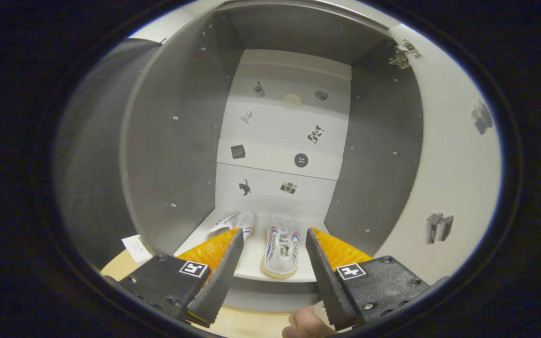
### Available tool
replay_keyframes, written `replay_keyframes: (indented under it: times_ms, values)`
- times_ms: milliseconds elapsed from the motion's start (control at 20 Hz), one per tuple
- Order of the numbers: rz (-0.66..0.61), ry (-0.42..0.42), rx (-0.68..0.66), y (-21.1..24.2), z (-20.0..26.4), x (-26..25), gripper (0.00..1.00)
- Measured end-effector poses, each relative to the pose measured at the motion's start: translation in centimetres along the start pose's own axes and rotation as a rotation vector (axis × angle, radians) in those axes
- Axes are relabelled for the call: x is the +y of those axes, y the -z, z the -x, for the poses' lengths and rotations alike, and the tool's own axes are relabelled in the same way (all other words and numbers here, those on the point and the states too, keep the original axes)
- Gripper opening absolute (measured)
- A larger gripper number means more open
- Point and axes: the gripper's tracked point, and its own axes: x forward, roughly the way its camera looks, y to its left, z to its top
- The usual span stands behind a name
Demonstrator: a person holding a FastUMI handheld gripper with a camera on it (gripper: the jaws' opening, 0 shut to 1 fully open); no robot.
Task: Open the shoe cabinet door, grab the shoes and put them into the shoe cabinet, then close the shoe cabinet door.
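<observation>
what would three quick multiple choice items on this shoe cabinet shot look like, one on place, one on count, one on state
1. Where does the pale grey sneaker with red and blue stripes lie?
A. on the cabinet's bottom shelf, between and just beyond the fingers
B. on the floor outside
C. on an upper shelf

2. How many shoes are in the grey shoe cabinet?
A. none
B. two
C. four

3. How is the white cabinet door?
A. shut
B. swung open
C. taken off

Answers: 1 A, its sole rests on the white bottom shelf. 2 B, a second white striped shoe lies beside the first. 3 B, the cabinet's inside shows and the door hangs from its hinge; the gripper is open and holds nothing.
</observation>
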Motion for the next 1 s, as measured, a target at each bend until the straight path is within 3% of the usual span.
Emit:
replay_keyframes:
  times_ms: [150, 450, 750, 1000]
  values:
    - [-0.075, -0.041, 0.009, 0.7, 4.6, 0.5, 0.9]
    - [-0.109, -0.104, 0.024, 2.0, 15.1, -1.0, 0.99]
    - [-0.052, -0.13, 0.001, 2.9, 27.7, -4.7, 1.0]
    - [-0.056, -0.206, -0.044, 3.1, 36.2, -7.8, 1.0]
